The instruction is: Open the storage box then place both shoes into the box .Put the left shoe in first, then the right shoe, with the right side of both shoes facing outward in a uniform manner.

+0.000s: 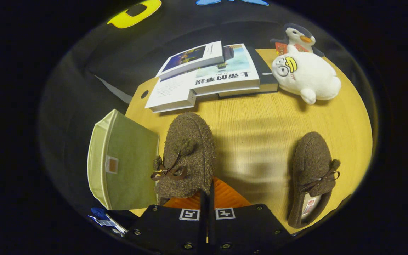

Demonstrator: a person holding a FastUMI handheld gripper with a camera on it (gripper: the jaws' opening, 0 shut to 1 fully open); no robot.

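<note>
Brown fuzzy slipper-style shoe with a pompom and a thin brown bow (187,156) sits right at my gripper (207,198); its heel end is at the fingers, its toe points away toward the books. My fingers are drawn close together with hardly any gap between them. The shoe's rear edge overlaps the finger on that side, and I cannot tell whether both fingers actually press on it.

Second matching brown fuzzy shoe with a bow (313,177) lies well apart on the other side, flat on the light wooden tabletop (257,134), its opening facing up and a label visible inside.

Pale green fabric storage box (120,161) stands just beside the near shoe, at the table's edge. A flat panel with a small square tag faces the shoe; I cannot tell whether the box is open.

Beyond both shoes, an overlapping stack of white-covered paperback books (207,76) lies at the far side of the table. Beside the stack rests a white plush seal toy with a yellow patch on its face (306,76), and just behind it a small dark-and-white penguin plush (298,37).
</note>
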